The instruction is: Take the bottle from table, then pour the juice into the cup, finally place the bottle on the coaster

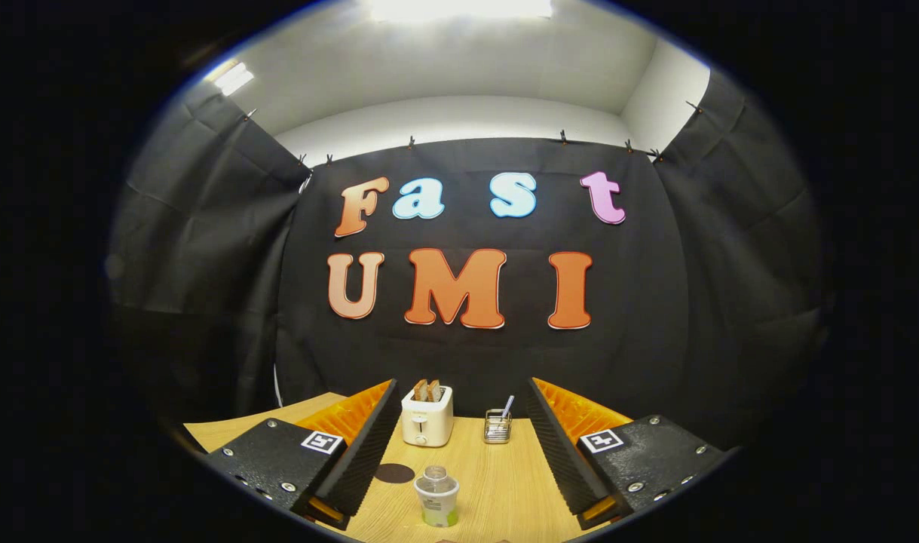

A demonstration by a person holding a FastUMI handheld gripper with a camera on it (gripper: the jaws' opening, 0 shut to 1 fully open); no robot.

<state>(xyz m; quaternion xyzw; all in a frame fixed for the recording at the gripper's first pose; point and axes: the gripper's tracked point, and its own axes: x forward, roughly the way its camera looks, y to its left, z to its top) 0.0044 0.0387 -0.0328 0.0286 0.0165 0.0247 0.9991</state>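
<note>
A small clear bottle (436,495) with a pale label and a clear cap stands upright on the wooden table (504,483), between my two fingers and near their base. A dark round coaster (394,473) lies flat just left of the bottle, close to the left finger. My gripper (460,390) is open wide, held above the table, with nothing pressed between its fingers. Neither finger touches the bottle.
A white toaster (427,416) with two slices of bread in it stands at the back of the table, ahead of the fingers. A small wire holder (497,426) with a utensil stands to its right. The black cloth wall closes the booth behind them.
</note>
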